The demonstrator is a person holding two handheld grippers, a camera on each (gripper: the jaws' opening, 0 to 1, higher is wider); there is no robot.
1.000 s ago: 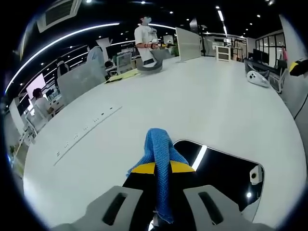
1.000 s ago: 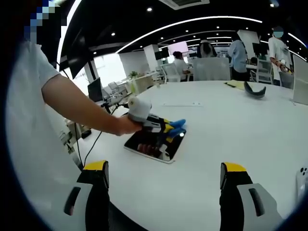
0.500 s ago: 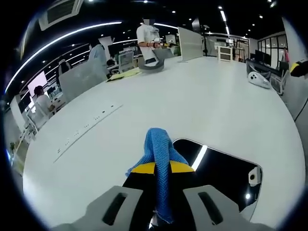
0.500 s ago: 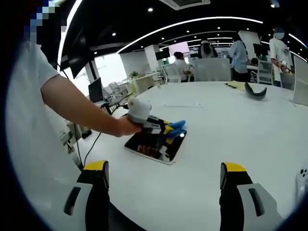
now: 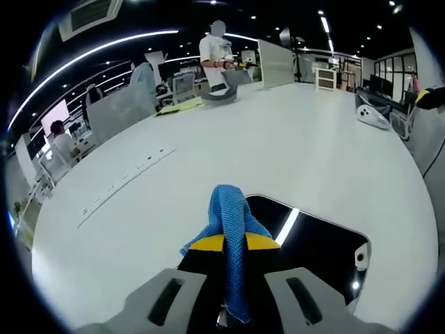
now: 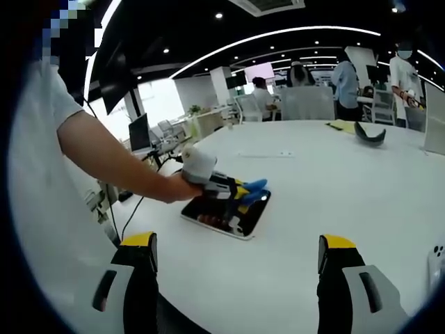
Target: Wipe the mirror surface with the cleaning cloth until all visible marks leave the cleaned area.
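Observation:
A blue cleaning cloth [image 5: 231,236] is pinched between the yellow-tipped jaws of my left gripper [image 5: 233,245], its free end resting at the near left corner of a dark rectangular mirror [image 5: 316,247] lying flat on the white table [image 5: 278,139]. From the right gripper view, the same mirror [image 6: 229,217] lies ahead on the table with the left gripper [image 6: 240,191] and blue cloth [image 6: 254,185] over its far end, held by a person's hand [image 6: 177,185]. My right gripper [image 6: 236,268] hovers wide open, well short of the mirror, holding nothing.
The big white table [image 6: 361,202] stretches far ahead. A dark curved object [image 6: 368,131] and a yellow sheet [image 6: 341,124] lie at its far side, a white device [image 5: 373,113] near the right edge. Several people stand or sit beyond the table.
The left gripper with the cloth has slid slightly along the mirror's edge. The right gripper stays still and open.

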